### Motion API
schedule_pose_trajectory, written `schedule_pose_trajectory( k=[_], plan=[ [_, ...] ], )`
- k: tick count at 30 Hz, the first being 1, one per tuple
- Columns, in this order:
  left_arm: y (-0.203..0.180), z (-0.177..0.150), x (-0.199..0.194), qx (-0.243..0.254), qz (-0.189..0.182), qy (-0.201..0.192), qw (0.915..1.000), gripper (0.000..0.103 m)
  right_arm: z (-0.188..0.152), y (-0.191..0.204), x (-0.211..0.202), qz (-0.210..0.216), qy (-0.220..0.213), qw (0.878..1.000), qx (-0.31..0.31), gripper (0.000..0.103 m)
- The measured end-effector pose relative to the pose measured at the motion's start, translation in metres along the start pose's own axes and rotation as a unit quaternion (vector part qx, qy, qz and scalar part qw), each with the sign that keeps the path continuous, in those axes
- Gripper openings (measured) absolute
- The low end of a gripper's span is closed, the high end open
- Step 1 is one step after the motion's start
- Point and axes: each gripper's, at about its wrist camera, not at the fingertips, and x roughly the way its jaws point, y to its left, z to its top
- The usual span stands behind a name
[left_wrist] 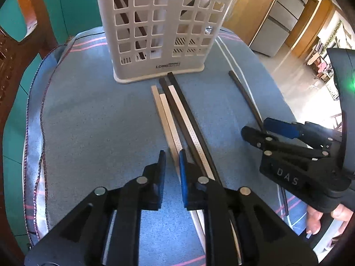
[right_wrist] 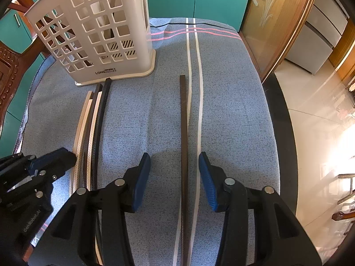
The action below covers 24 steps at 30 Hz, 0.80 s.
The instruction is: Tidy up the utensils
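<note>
A lone dark chopstick point(right_wrist: 183, 133) was seen between the parted right gripper point(right_wrist: 174, 177); the left gripper point(left_wrist: 172, 177), slightly parted, perhaps gripped nothing.

A white perforated utensil holder point(left_wrist: 159, 28) stands upright at the top centre of the left wrist view, dark and pale sticks leaning inside it, while five long chopsticks point(left_wrist: 177, 119), three pale and two black, lie side by side below its base and a lone dark chopstick point(right_wrist: 183, 133) lies apart to the right.
</note>
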Motion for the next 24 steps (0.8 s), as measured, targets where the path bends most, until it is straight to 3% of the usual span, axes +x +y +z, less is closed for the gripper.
schedule_pose_trajectory(
  k=[2, 3, 4, 6, 7, 10, 13, 21, 24],
  plan=[
    [-0.002, 0.000, 0.002, -0.001, 0.001, -0.002, 1.0000, 0.018, 0.000, 0.000, 0.000, 0.000, 0.000, 1.000, 0.000, 0.046],
    [-0.002, -0.002, 0.002, 0.001, -0.003, 0.000, 1.0000, 0.028, 0.000, 0.000, 0.000, 0.000, 0.000, 1.000, 0.000, 0.048],
    [-0.005, -0.006, 0.004, 0.009, 0.002, 0.001, 1.0000, 0.028, 0.000, 0.001, 0.000, 0.001, 0.000, 1.000, 0.000, 0.050],
    [-0.014, -0.009, 0.007, 0.030, 0.021, -0.003, 0.9993, 0.026, -0.001, 0.003, 0.000, -0.001, -0.001, 1.000, -0.003, 0.051],
    [-0.015, -0.009, 0.008, 0.033, 0.028, -0.003, 0.9991, 0.016, -0.002, 0.004, 0.000, -0.002, -0.001, 1.000, -0.004, 0.051],
    [-0.008, -0.007, 0.009, 0.011, 0.019, 0.003, 0.9998, 0.013, -0.003, 0.006, 0.001, -0.002, -0.001, 1.000, -0.003, 0.051],
    [0.001, -0.006, 0.004, -0.008, 0.024, -0.006, 0.9997, 0.012, -0.003, 0.009, 0.001, -0.002, -0.002, 1.000, -0.004, 0.051],
    [0.017, -0.006, -0.033, -0.045, -0.016, -0.034, 0.9983, 0.012, -0.001, 0.003, -0.001, 0.001, 0.001, 1.000, -0.004, 0.051],
    [0.024, -0.002, -0.041, -0.049, 0.000, -0.045, 0.9978, 0.013, 0.000, 0.003, -0.002, 0.002, 0.002, 1.000, -0.004, 0.051]
  ],
)
